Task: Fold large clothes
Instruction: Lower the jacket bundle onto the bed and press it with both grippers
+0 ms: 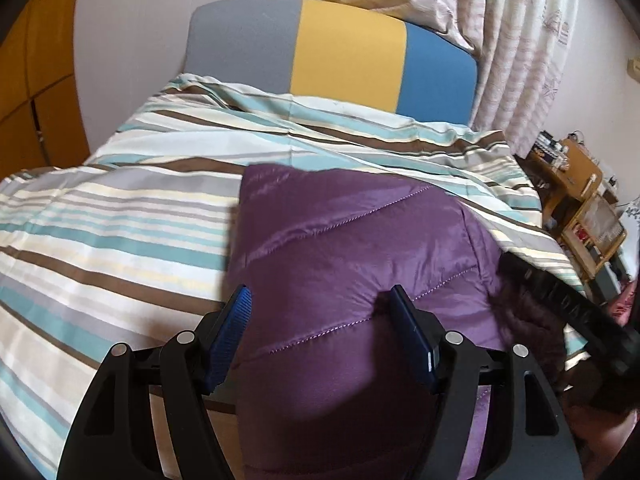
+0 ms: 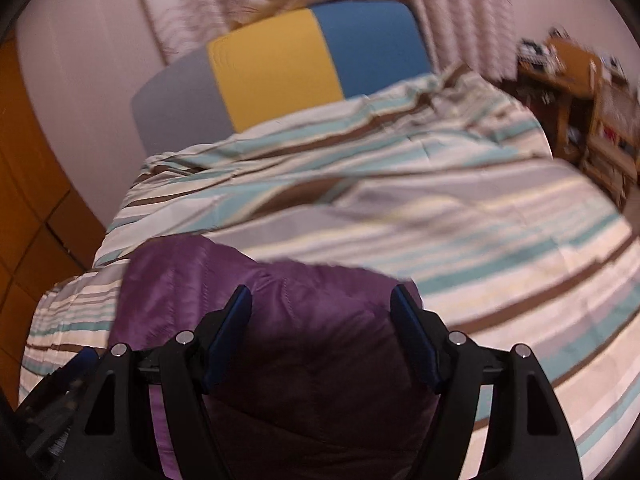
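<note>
A purple quilted jacket (image 1: pixel 352 248) lies folded on the striped bed cover, near the front edge; it also shows in the right wrist view (image 2: pixel 304 320). My left gripper (image 1: pixel 322 300) is open, its blue-padded fingers spread over the jacket's near part. My right gripper (image 2: pixel 322 300) is open too, its jaws wide above the jacket's right end. The right gripper's black body (image 1: pixel 572 308) shows at the right of the left wrist view; the left gripper's body (image 2: pixel 64 392) shows at the lower left of the right wrist view. Whether either gripper touches the fabric I cannot tell.
The bed has a striped cover (image 1: pixel 120 216) (image 2: pixel 460 208) and a grey, yellow and blue headboard (image 1: pixel 344 52) (image 2: pixel 276 68). Pale curtains (image 1: pixel 520 40) hang behind it. A wooden shelf unit (image 1: pixel 580 200) (image 2: pixel 592 92) stands to the right; a wooden wardrobe (image 1: pixel 36 80) stands to the left.
</note>
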A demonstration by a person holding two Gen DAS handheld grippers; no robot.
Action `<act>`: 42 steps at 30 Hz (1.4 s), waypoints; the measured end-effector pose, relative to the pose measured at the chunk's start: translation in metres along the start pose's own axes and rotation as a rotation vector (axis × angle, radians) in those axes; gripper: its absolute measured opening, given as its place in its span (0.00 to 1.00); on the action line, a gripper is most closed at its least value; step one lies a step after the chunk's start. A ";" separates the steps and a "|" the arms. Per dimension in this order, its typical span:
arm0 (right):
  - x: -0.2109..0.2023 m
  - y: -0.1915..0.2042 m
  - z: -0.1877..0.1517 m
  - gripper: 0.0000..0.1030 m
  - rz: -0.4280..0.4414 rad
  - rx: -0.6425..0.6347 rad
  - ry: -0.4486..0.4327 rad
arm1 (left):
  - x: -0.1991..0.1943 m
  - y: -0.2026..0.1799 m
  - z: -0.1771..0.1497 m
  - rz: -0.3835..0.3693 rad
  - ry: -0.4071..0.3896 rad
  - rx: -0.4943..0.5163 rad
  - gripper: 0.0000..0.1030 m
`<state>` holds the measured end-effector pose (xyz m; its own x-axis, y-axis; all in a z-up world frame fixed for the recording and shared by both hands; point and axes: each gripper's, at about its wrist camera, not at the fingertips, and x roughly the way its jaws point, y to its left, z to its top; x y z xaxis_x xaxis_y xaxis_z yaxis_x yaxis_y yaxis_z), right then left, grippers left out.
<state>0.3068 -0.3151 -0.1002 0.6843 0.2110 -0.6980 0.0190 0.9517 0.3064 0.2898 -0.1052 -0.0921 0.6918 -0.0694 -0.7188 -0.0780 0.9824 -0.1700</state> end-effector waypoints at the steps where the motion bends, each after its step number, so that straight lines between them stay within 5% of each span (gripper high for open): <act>1: 0.000 -0.007 -0.004 0.69 0.000 0.013 0.000 | 0.000 -0.001 -0.001 -0.009 -0.001 0.001 0.68; 6: -0.002 -0.024 -0.016 0.69 -0.019 0.011 -0.035 | -0.001 -0.018 0.003 -0.010 -0.015 0.070 0.68; 13: 0.008 -0.018 -0.010 0.70 -0.035 -0.021 -0.025 | 0.027 -0.034 0.015 0.092 0.005 0.168 0.69; 19: 0.046 -0.015 -0.003 0.76 -0.095 -0.056 0.088 | 0.062 -0.024 0.015 0.106 0.060 0.126 0.73; 28: 0.088 -0.031 -0.011 0.78 -0.069 0.002 0.172 | 0.097 -0.024 0.005 0.143 0.098 0.125 0.81; 42: 0.089 -0.029 -0.017 0.78 -0.083 0.003 0.107 | 0.094 -0.024 -0.001 0.133 0.065 0.128 0.84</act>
<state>0.3551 -0.3205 -0.1823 0.5986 0.1546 -0.7860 0.0746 0.9662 0.2469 0.3561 -0.1357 -0.1568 0.6335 0.0557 -0.7718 -0.0707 0.9974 0.0139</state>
